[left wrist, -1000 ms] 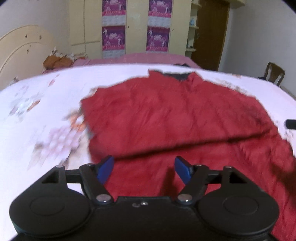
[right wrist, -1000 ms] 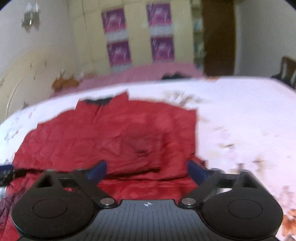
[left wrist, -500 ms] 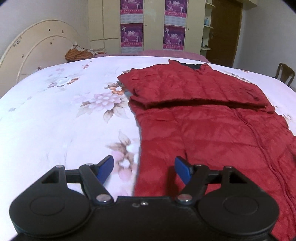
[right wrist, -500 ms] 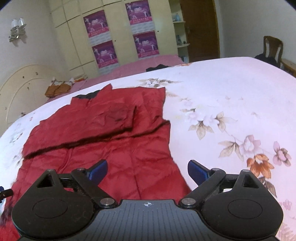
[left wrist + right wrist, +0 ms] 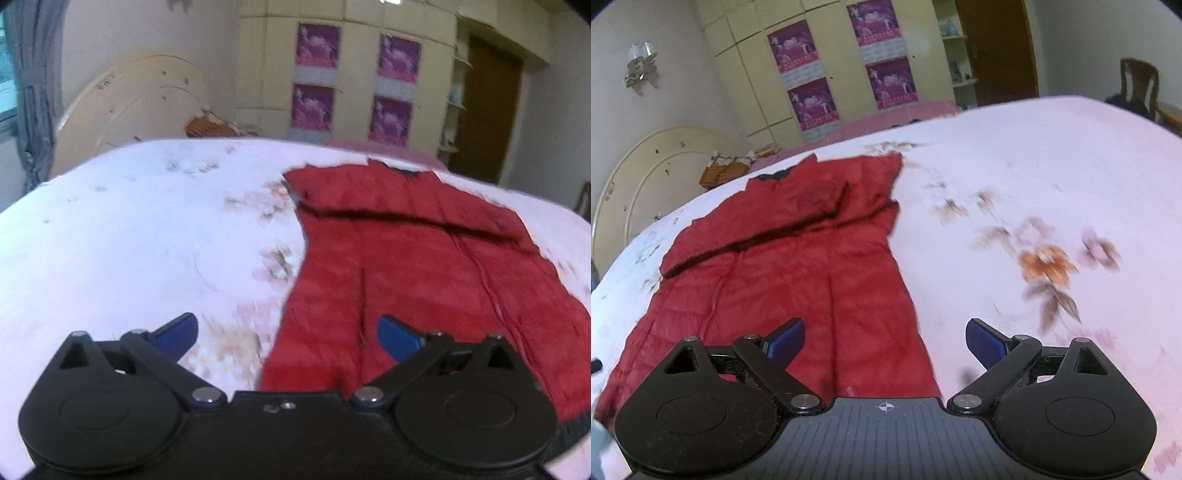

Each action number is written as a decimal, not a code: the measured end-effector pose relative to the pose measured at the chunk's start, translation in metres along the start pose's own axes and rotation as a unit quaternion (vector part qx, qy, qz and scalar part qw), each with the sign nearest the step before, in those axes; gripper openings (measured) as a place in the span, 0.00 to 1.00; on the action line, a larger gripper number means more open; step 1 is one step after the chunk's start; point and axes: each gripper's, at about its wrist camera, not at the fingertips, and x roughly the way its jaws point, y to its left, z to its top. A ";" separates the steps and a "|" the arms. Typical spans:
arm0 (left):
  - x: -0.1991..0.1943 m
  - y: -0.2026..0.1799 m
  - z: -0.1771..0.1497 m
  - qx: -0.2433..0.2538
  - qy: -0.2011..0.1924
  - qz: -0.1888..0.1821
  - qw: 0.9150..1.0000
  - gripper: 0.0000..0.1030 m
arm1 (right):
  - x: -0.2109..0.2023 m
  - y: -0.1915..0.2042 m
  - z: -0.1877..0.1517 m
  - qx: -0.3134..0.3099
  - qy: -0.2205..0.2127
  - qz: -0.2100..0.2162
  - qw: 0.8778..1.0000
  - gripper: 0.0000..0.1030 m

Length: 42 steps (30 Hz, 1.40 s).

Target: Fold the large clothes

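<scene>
Above red jacket hem: left gripper, right gripper hover level, jaws spread, empty.

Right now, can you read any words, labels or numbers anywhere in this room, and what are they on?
None can be read.
Purple posters on the wardrobe doors: print too small and blurred.
Red jacket: no label legible.
Right hand-held gripper: only a crosshair mark, no text.

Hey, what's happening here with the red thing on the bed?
A person holding two grippers is folding a red padded jacket laid flat on a floral bedsheet. Its sleeves are already folded across the chest. The left gripper and right gripper are both open and empty, each poised over a bottom corner of the jacket's hem.
</scene>
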 end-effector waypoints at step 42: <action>-0.008 0.039 -0.017 -0.260 -0.002 -0.178 0.949 0.06 | -0.036 -0.038 -0.012 0.117 -0.008 0.199 0.973 0.06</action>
